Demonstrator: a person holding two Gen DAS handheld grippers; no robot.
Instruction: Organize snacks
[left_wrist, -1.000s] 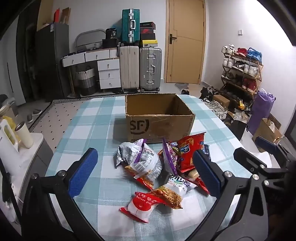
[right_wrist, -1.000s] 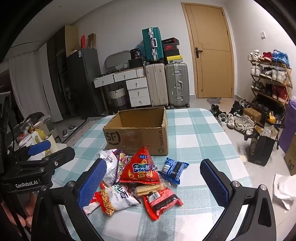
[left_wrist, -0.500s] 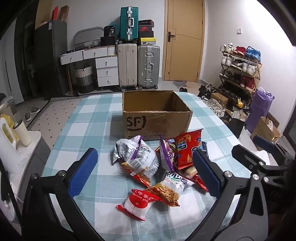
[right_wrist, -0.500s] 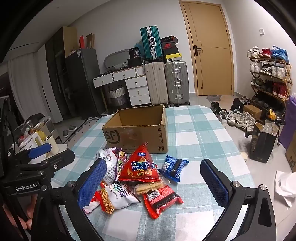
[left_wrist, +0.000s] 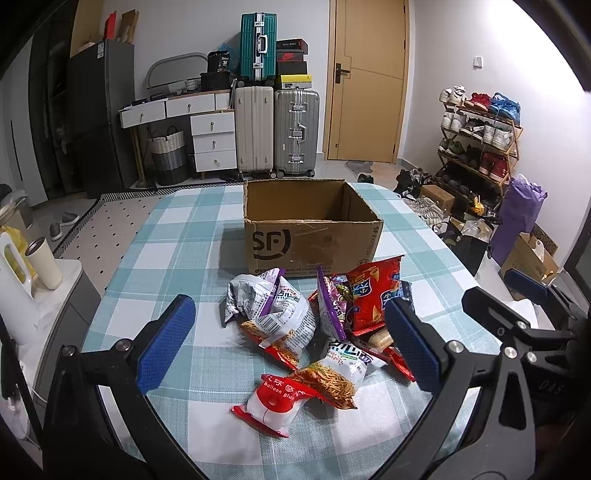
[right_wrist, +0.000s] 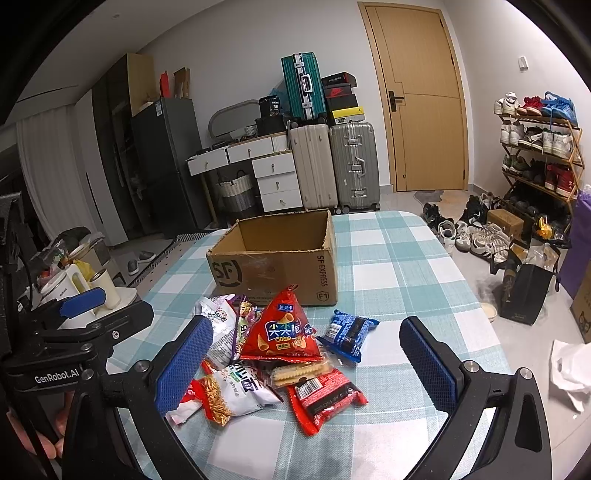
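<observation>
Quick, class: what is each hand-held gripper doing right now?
Left hand-held gripper: open, holding nothing.
Right hand-held gripper: open, holding nothing.

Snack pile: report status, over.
Left gripper open, right gripper open, both empty above the pile. Red triangular chip bag on top; brown cardboard SF box behind, open, nothing seen inside. Nothing in the way.

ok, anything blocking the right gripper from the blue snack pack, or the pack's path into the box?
Nothing visible. The blue snack pack lies apart at the pile's right edge, the right gripper is open, and the cardboard box behind is open-topped.
</observation>
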